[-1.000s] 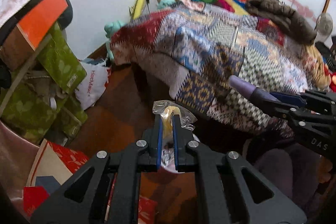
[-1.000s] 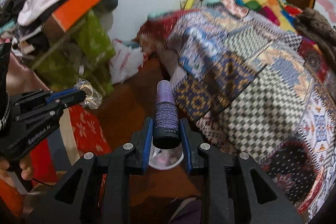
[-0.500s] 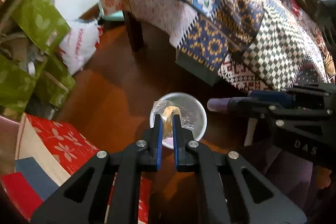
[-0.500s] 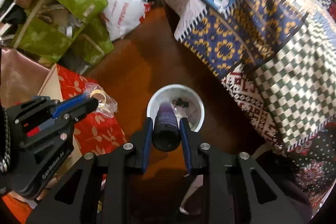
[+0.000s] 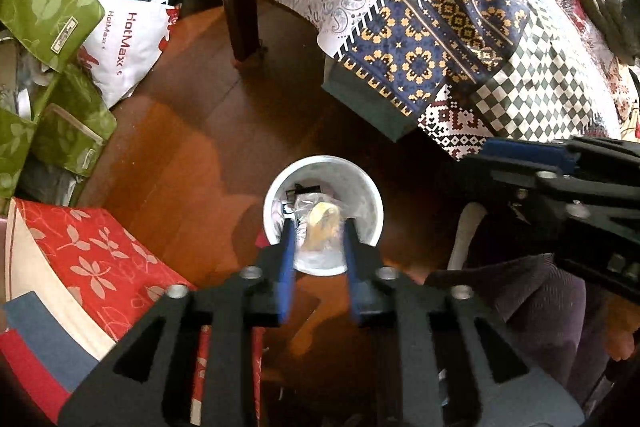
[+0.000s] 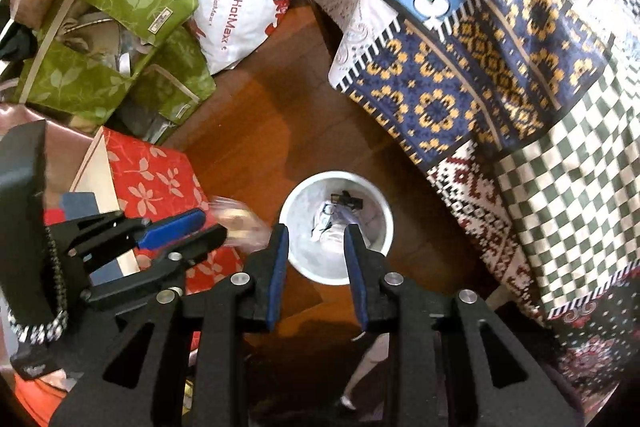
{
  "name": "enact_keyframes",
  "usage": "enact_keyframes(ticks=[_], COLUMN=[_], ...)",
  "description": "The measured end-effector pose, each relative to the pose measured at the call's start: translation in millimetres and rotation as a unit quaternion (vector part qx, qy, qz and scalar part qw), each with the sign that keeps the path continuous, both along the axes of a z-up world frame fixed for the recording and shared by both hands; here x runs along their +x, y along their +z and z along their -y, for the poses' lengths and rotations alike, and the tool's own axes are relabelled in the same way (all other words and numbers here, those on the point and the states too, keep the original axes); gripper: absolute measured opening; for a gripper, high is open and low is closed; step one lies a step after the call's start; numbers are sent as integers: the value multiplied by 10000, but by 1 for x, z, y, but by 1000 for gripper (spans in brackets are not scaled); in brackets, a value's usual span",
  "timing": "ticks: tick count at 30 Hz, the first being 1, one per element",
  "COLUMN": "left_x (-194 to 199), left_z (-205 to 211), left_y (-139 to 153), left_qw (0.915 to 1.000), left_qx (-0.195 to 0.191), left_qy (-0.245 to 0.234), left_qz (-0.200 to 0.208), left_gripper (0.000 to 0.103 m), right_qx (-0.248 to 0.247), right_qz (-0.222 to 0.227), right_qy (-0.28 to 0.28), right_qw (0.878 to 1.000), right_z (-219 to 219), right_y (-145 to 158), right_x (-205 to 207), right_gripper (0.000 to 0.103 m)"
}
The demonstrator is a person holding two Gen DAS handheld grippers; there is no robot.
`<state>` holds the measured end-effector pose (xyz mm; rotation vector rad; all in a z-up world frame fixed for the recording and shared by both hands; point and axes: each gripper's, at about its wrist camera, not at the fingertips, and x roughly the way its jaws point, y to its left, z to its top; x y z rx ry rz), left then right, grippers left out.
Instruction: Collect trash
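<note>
Two grippers over one small bin, that's basically the whole scene. Biggest thing around is the patchwork quilt (image 5: 460, 39), which hangs off the bed across the top and right of both views. Under it is a dark wood floor (image 5: 192, 155). On the left there's a heap of green leaf-print bags (image 6: 120, 27), and nearer the cameras a red box (image 5: 88, 259) with a pale flower pattern. A white HotMax bag (image 5: 128, 43) is slumped on the floor between the green pile and a bed leg (image 5: 240, 23).

The white bin (image 5: 372, 211) stands on the floor, just off the edge of the quilt. It already holds some white crumpled stuff and a dark scrap (image 6: 350, 201).

The right gripper (image 6: 314, 231) points straight down at the bin. Its jaws are parted and I see nothing between them, just the bin below.

The left gripper (image 5: 318, 223) hangs right over the bin too. Its jaws have just been opening and now stand apart. A clear wrapper (image 5: 324, 215) with something yellow inside sits in the gap between the blue pads, over the bin's mouth. From the right camera it's only a blur at the left gripper's tips, so I can't say if a pad touches it.
</note>
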<state>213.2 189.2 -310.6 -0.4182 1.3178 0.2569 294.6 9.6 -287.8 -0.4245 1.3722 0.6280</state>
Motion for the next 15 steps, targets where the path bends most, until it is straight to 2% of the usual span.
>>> enact_keyframes(ticks=[2,6,9,15], left_x=[0,-3,-10,-36], left_z=[2,3,6,17], left_y=[3,16,40,118], left_qw=[10000,9998,9988,9901], left_qx=[28,77,265,599], left_qy=[-25,-15,19,70], left_qz=[31,157,404,1265], left_gripper=[35,36,36,36], right_qx=[15,158,284,636], right_qz=[127,339,621,1412], right_qy=[37,25,16,-26], right_qw=[9999,9993,9977,9879], right_z=[3,13,22,44], right_y=[8,29,50,112], right_x=[-2,-7,-16,-50], right_gripper=[26,26,26,26])
